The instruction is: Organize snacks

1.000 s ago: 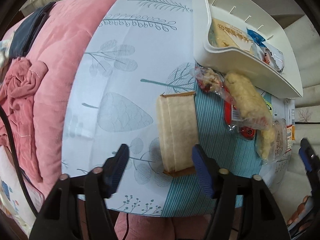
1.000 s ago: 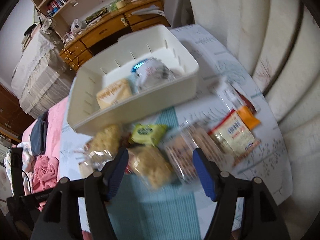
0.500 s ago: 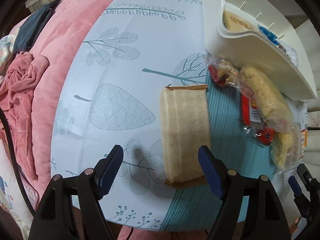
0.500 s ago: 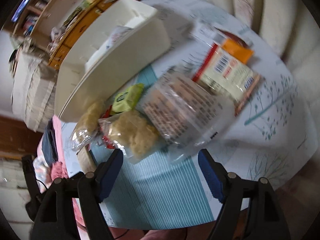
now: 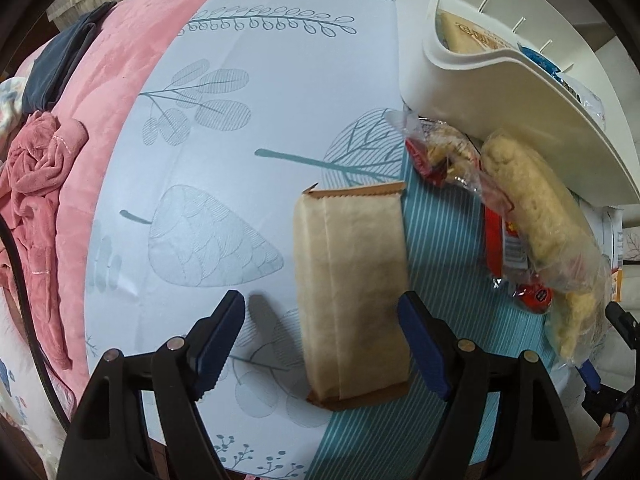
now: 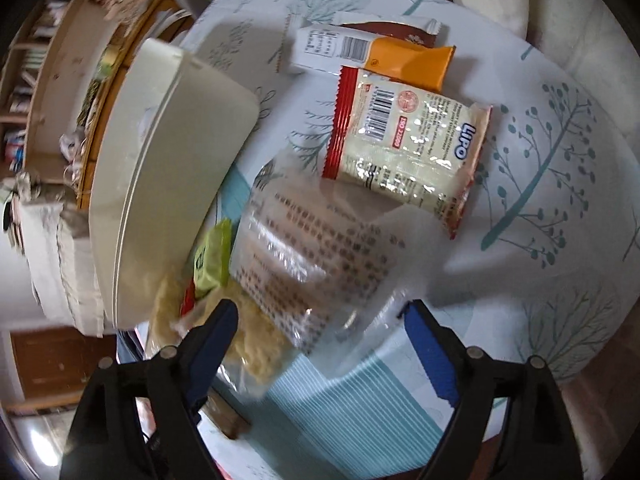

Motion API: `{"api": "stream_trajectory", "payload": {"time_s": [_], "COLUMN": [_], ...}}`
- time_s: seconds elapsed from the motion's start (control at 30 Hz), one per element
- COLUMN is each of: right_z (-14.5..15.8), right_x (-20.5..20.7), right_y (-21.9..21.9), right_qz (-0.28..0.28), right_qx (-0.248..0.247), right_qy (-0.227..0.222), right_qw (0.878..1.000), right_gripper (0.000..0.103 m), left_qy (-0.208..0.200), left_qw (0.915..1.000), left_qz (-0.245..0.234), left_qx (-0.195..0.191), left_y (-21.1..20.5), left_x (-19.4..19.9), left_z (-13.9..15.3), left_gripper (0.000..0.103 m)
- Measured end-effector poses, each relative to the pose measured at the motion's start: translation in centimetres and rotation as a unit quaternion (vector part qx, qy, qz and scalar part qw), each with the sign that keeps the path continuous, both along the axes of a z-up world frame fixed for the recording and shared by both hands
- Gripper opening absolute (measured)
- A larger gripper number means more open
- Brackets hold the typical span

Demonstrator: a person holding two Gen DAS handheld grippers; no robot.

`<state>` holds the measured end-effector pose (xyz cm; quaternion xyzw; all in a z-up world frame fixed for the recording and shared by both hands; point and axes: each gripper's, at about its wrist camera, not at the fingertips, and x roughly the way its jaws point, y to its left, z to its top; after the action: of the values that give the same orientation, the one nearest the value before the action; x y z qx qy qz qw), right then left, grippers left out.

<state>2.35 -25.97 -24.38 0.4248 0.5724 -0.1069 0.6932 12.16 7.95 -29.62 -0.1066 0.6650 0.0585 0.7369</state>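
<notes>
Pink bedding (image 5: 120,92) beside leaf-print tablecloth (image 5: 256,92); wooden shelving (image 6: 52,80) behind.

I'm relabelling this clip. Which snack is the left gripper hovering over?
Start at the white bin on the leaf-print tablecloth. Beside it lies a flat tan paper-wrapped packet, alone on the cloth. Unlike the clear crinkly bags nearby, it is opaque and unprinted.

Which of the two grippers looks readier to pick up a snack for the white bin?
Probably the left gripper: the brown paper packet lies flat, alone, partly between its open jaws. The right gripper, jaws opening, hangs over overlapping packets, mainly a clear bag, beside the white bin.
</notes>
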Motion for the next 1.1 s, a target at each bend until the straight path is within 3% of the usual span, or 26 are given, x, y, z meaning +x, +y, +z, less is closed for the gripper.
{"api": "stream_trajectory", "payload": {"time_s": [0.17,0.4,0.8,0.9,1.0,1.1], "right_z": [-0.5,-1.1,-1.8,-2.6,-2.7,-1.9], "right_x": [1.3,3.2,7.4,7.8,8.8,9.2], "right_y": [0.3,0.5,1.6,1.3,1.7,2.5], "right_qz": [-0.018,-0.074,-0.122,-0.126,-0.135,-0.125], "right_qx": [-0.004,-0.007,-0.044,-0.032,-0.028,-0.035], "right_qy": [0.037,0.110,0.171,0.180,0.181,0.176], "right_qw": [0.999,0.991,0.977,0.975,0.974,0.976], "right_gripper": [0.092,0.093,0.101,0.101,0.095,0.083], "left_qy": [0.011,0.036,0.063,0.068,0.071,0.076], "left_qw": [0.9999,0.9993,0.9980,0.9976,0.9974,0.9969], "left_qz": [0.002,0.005,-0.003,-0.011,-0.011,-0.007], "left_qx": [-0.002,-0.004,0.008,0.006,-0.006,-0.018], "left_y": [-0.4,-1.2,-1.6,-2.0,-1.7,-1.1], "left_x": [1.1,2.2,3.3,3.5,3.6,3.7], "left_z": [-0.3,-0.7,-1.1,-0.8,-0.7,-0.8], "left_gripper": [0.078,0.063,0.058,0.055,0.054,0.054]}}
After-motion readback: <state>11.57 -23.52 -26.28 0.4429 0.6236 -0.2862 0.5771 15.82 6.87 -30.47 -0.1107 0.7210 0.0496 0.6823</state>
